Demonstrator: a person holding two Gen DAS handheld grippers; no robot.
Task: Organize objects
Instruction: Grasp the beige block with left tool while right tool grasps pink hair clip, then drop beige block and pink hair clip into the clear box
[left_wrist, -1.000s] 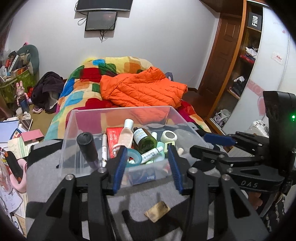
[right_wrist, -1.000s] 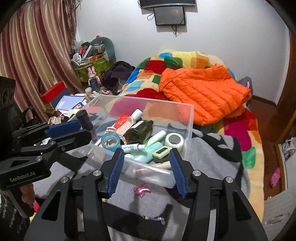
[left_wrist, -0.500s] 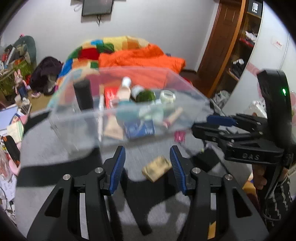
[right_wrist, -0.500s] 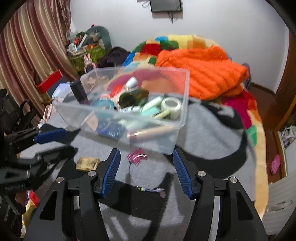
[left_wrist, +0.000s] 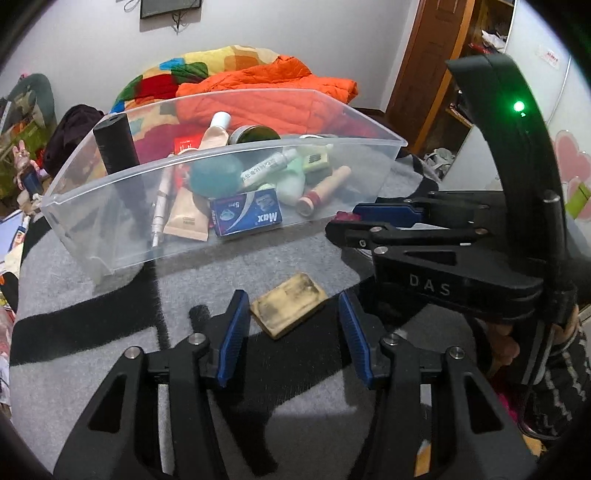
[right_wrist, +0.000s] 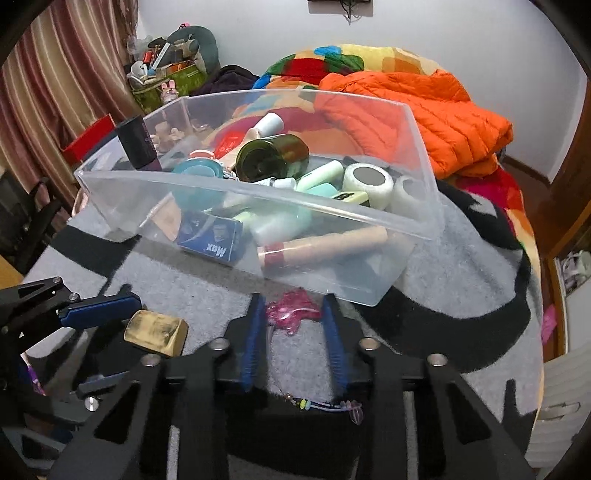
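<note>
A clear plastic bin (left_wrist: 110, 236) (right_wrist: 406, 229) full of toiletries stands on a grey and black blanket (left_wrist: 110, 354). A worn tan block (left_wrist: 288, 304) (right_wrist: 155, 332) lies in front of it, between the tips of my open left gripper (left_wrist: 293, 321). A pink hair tie (right_wrist: 291, 312) lies by the bin's near wall, between the tips of my open right gripper (right_wrist: 293, 317). The right gripper (left_wrist: 351, 221) shows at the right of the left wrist view. The left gripper (right_wrist: 101, 317) shows at the left of the right wrist view.
A small beaded band (right_wrist: 325, 406) lies on the blanket under my right gripper. Behind the bin are an orange jacket (right_wrist: 424, 110) and a patchwork quilt (left_wrist: 207, 70). Clutter and a striped curtain (right_wrist: 55, 96) stand left; a wooden door (left_wrist: 424, 55) stands right.
Both grippers have come down and closer to the blanket. The tan block now sits between the left fingers and the pink hair tie between the right fingers. The right jaws have narrowed.
</note>
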